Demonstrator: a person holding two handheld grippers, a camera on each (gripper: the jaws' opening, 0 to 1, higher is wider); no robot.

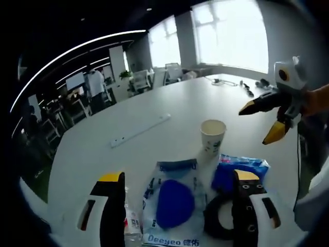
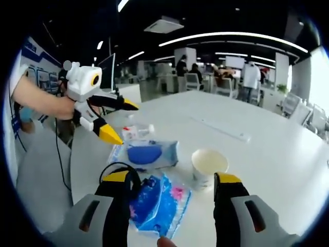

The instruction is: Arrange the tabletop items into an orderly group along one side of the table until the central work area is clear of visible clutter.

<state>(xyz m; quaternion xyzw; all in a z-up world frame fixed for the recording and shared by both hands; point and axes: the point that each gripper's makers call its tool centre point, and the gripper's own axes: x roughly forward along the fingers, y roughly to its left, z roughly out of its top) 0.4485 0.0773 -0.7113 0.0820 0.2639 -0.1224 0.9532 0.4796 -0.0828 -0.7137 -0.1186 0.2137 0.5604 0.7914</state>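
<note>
The left gripper view shows the left gripper (image 1: 175, 181) low over the white table (image 1: 154, 149), its yellow-tipped jaws wide apart and holding nothing. Between the jaws lies a clear packet with a blue round thing inside (image 1: 174, 203). A small bottle (image 1: 132, 221) lies just beside the left jaw. A black loop of cable (image 1: 222, 218) sits by the right jaw, touching a blue crinkly bag (image 1: 239, 170). Just past these stands a paper cup (image 1: 213, 135), upright. Farther off lies a long white power strip (image 1: 140, 130), well apart from the rest. The right gripper (image 1: 264, 123) hangs in the air to the right of the cup, jaws wide apart and empty, with a hand (image 1: 317, 99) behind it.

In the right gripper view, the right gripper (image 2: 172, 180) has its jaws wide, with the blue crinkly bag (image 2: 159, 203) between them and the cable (image 2: 121, 172) at the left jaw. The cup (image 2: 209, 165) stands just past the right jaw, near the clear packet (image 2: 146, 153). The small bottle (image 2: 138, 132) lies behind the packet. The left gripper (image 2: 121, 121) hangs above it, jaws open. The power strip (image 2: 221, 128) lies far back.
</note>
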